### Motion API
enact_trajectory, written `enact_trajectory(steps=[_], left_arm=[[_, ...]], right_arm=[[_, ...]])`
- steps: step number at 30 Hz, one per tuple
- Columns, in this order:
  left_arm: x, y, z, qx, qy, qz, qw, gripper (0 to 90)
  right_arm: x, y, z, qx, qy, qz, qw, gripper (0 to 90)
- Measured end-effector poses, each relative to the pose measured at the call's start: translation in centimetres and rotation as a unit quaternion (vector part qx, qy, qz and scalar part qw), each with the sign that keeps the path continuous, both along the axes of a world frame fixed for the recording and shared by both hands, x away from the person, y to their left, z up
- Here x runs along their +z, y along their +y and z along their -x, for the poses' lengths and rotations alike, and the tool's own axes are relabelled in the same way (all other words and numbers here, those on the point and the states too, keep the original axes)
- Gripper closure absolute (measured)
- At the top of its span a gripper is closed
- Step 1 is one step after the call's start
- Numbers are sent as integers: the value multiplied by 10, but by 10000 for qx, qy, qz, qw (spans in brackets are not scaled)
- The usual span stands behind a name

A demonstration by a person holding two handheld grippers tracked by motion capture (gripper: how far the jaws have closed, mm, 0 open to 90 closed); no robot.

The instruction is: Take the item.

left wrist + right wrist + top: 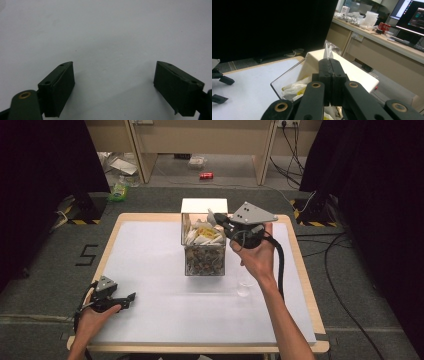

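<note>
A: Where does the right gripper [212, 216] stand against the clear box [204, 251]?

B: Just above the box's open top, at its right rim. In the right gripper view its jaws are clenched flat together, and a thin slip of white wrapper [328, 52] pokes out past the tips, so it is pinching that slip.

A: And the rest of the wrappers?

B: Inside the box: white and yellow pieces [203, 234] piled on top, darker scraps lower down. The box's white lid [204, 205] stands open at the side away from the person.

A: The left gripper [129, 297]?

B: Well apart from the box, near the person's edge of the white table [150, 270], resting low. Its jaws are spread wide with nothing between them.

A: What could go wrong from here?

B: I'd judge the grip thin: only an edge of the wrapper is caught, and flimsy plastic can slide out if the hand swings fast. The slip may also be tangled with its neighbours and drag extra pieces over the rim onto the table. And the box looks light; a snagged wrapper could tilt or shift it, since the left gripper isn't steadying it.
</note>
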State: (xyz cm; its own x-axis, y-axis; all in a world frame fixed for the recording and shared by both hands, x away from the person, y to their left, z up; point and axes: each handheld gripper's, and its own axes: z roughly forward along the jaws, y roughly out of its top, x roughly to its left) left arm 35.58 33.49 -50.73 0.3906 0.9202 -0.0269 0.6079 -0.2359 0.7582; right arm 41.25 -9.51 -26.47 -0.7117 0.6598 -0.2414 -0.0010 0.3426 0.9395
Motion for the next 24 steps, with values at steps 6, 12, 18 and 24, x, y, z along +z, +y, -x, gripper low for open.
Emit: enact_trajectory(steps=[6, 12, 18, 24], left_arm=[[0, 0, 0, 0, 0, -1, 10000, 161], [0, 0, 0, 2, -1, -2, 10000, 161], [0, 0, 0, 3, -1, -2, 10000, 161], [0, 0, 0, 5, -10, 1, 10000, 161]], right_arm=[[8, -14, 8, -27, -46, -112, 9999, 900], [17, -32, 22, -82, -178, -233, 9995, 900], [18, -51, 35, -189, -261, -280, 9991, 900], [10, -68, 44, -301, -242, -283, 9989, 900]])
